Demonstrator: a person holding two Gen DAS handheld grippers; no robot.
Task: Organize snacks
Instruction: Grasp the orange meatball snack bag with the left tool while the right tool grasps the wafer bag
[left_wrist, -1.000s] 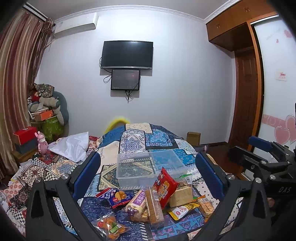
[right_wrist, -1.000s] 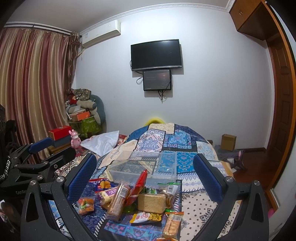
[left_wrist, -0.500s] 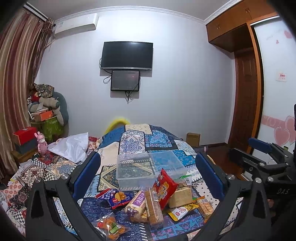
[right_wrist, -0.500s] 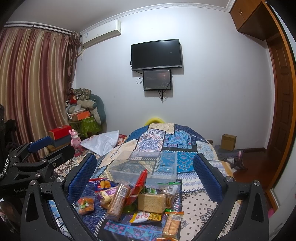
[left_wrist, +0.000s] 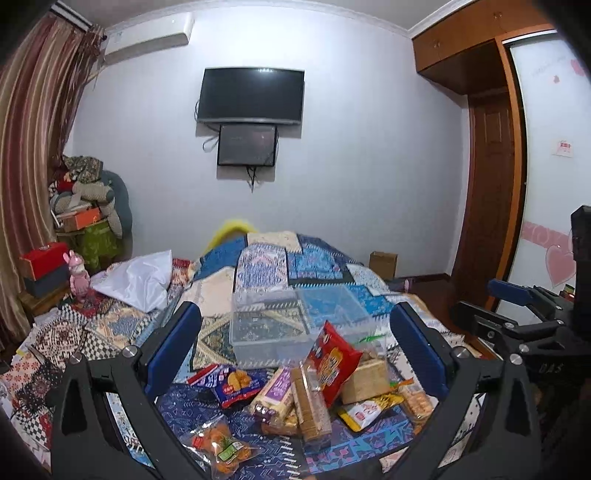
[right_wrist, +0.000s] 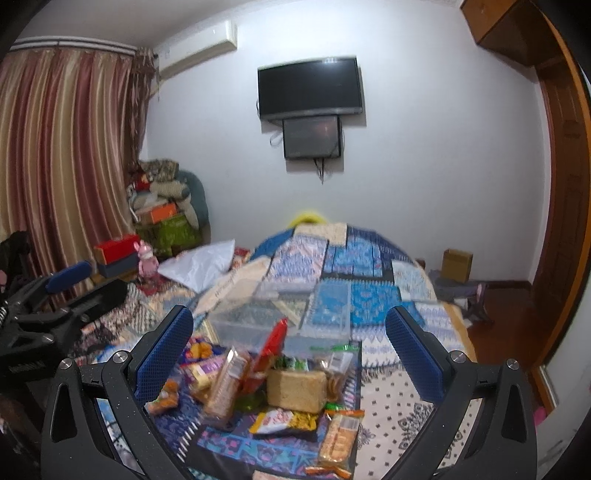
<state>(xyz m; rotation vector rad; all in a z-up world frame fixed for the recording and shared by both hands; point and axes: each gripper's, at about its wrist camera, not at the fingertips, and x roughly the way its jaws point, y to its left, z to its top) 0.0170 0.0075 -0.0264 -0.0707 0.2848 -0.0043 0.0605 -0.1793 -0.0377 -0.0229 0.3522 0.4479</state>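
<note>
A pile of snack packets lies on the patterned bedspread: a red bag, a tan cracker block, a long biscuit sleeve, a blue bag and an orange-snack pouch. A clear plastic bin stands empty just behind the pile. My left gripper is open, hovering over the pile. My right gripper is open above the same pile, with the red bag, the cracker block and the bin ahead of it.
A white cloth lies on the bed's left side. Boxes and a pink toy stand by the curtain. A TV hangs on the far wall. A cardboard box sits on the floor near the wooden door.
The right wrist view has shifted slightly and turned blurred, so the right gripper is moving. The left gripper has barely moved. The snacks and bin lie as before.
</note>
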